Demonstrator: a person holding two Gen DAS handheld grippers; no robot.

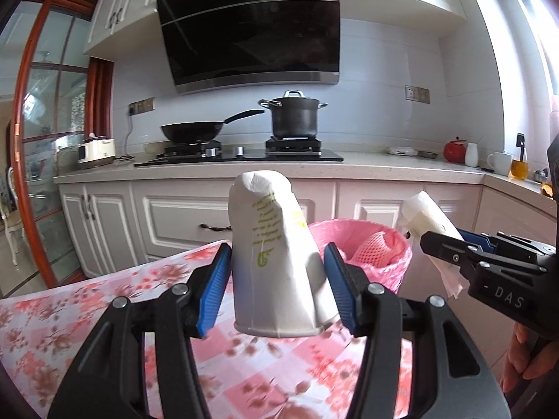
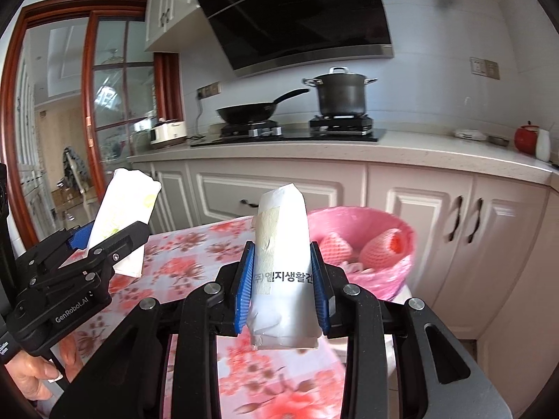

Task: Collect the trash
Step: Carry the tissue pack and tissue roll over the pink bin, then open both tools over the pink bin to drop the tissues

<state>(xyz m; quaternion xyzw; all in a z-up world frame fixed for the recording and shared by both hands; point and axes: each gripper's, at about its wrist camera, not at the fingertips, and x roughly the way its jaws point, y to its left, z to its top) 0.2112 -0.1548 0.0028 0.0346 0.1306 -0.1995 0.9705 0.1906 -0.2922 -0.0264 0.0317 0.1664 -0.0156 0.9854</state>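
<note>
The left gripper (image 1: pixel 277 281) is clamped on a crushed white paper cup (image 1: pixel 276 262), its 2 blue pads (image 1: pixel 215 289) pressing the cup's sides; the cup stands with its rim toward the camera and its flattened base pointing up, green print down 1 side. The right gripper (image 2: pixel 281 274) is clamped on a flattened white paper packet (image 2: pixel 284 255) with black Korean lettering across it and a strip of tape near the top, which juts upward from between the pads.

Both pieces of trash are held in the air above the far edge of the tabletop (image 1: pixel 70 310), which is covered by a pink floral cloth. Just beyond that edge stands a bin lined with a pink bag (image 2: pixel 391 255), with 2 pink foam fruit nets (image 2: pixel 382 248) inside. From the left wrist view, the right gripper and its packet sit right of the bin.

Behind runs a kitchen counter (image 1: pixel 384 166) with a wok (image 1: pixel 192 131) and a lidded pot (image 1: pixel 295 115) on the stove.
</note>
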